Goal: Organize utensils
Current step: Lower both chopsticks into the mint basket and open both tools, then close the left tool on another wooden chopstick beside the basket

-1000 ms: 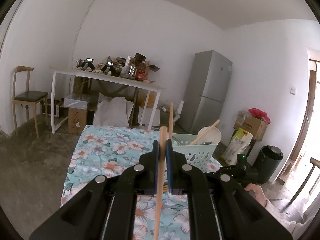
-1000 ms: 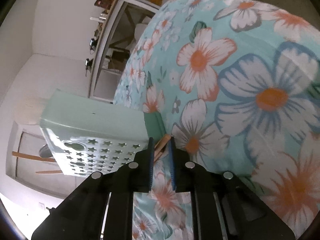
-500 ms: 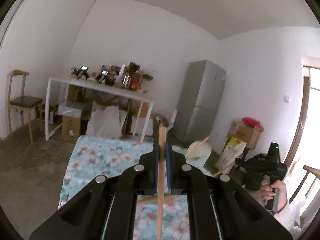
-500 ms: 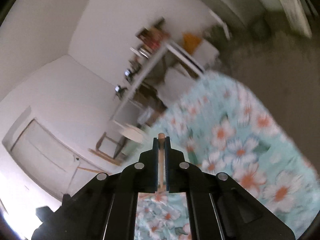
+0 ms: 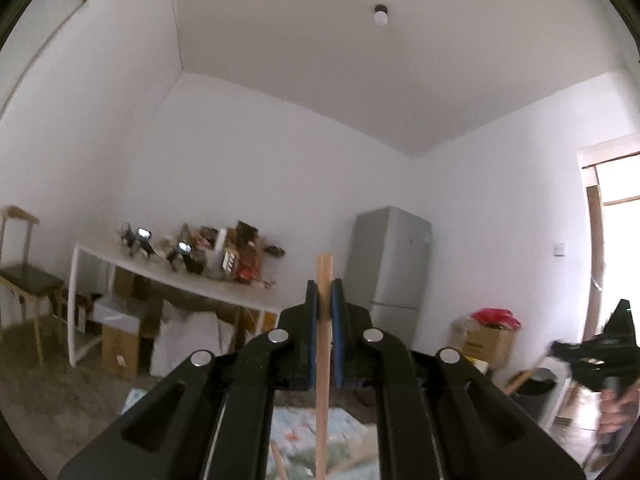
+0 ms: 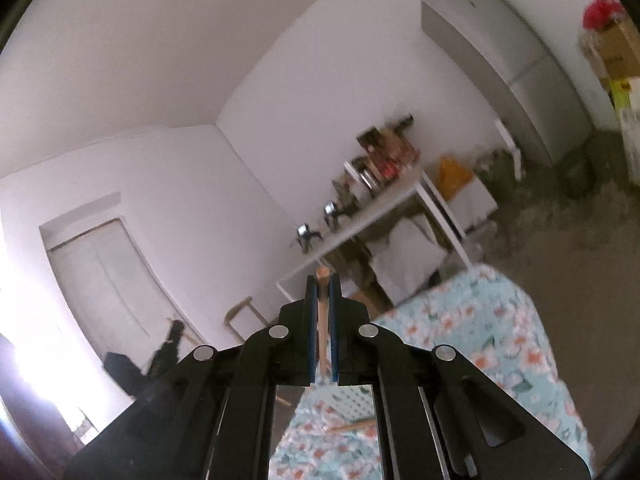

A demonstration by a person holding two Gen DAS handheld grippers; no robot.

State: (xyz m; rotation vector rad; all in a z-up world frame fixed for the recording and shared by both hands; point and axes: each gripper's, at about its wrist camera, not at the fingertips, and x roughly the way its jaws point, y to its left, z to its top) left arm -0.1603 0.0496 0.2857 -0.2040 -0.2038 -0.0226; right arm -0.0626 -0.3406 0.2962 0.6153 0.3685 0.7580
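While both cameras tilt upward toward walls and ceiling, each gripper grasps a wooden stick-like utensil handle.

Left gripper (image 5: 324, 300): the fingers (image 5: 337, 336) are clenched on a pale wooden handle (image 5: 323, 360). The handle runs lengthwise between the blue pads, and its squared end projects just past the fingertips. Its lower part continues down out of the frame bottom. Below the gripper, a strip of floral cloth (image 5: 298, 428) covers the counter. A second wooden piece (image 5: 278, 460) lies on the cloth at the near edge; its type cannot be determined.

Right gripper (image 6: 323, 294): the fingers (image 6: 311, 332) are clenched on a thin wooden stick (image 6: 322, 312). Its rounded tip sits just beyond the fingertips. The floral counter (image 6: 480, 332) extends to the right and below. A pale perforated basket wall (image 6: 344, 404) is visible between the gripper arms, with a wooden utensil (image 6: 354, 426) lying just near of it on the cloth.

Background, left wrist view: a white table (image 5: 168, 276) with clutter stands at the far wall, a wooden chair (image 5: 24, 276) at far left, a grey refrigerator (image 5: 390, 260) at far right. At the right edge, the right hand (image 5: 618, 404) holds the other black gripper body, blurred.
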